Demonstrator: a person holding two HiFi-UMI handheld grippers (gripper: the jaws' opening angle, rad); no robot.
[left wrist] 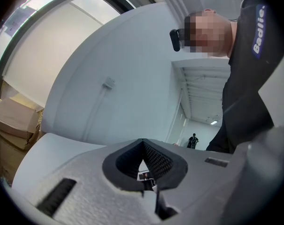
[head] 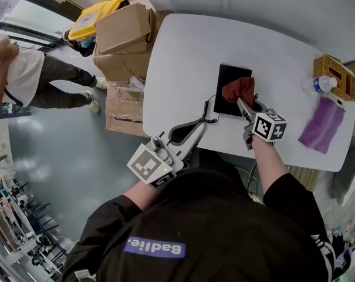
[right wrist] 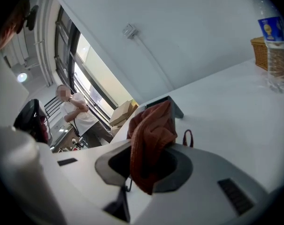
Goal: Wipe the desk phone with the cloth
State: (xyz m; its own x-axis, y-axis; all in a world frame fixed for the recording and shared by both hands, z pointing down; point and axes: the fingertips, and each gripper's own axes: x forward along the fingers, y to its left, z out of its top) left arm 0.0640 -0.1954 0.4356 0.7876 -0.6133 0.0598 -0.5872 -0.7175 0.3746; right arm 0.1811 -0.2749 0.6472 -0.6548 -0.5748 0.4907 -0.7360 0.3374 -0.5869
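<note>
Desk phone point(head: 229, 80) lay on the white table point(head: 183, 51), with the cloth point(head: 238, 89) pinched in the right gripper point(head: 243, 104) over it — wiping looked under way. The left gripper point(head: 196, 129) was pressed together, empty. Next — drag the cloth across, lightly.
</note>
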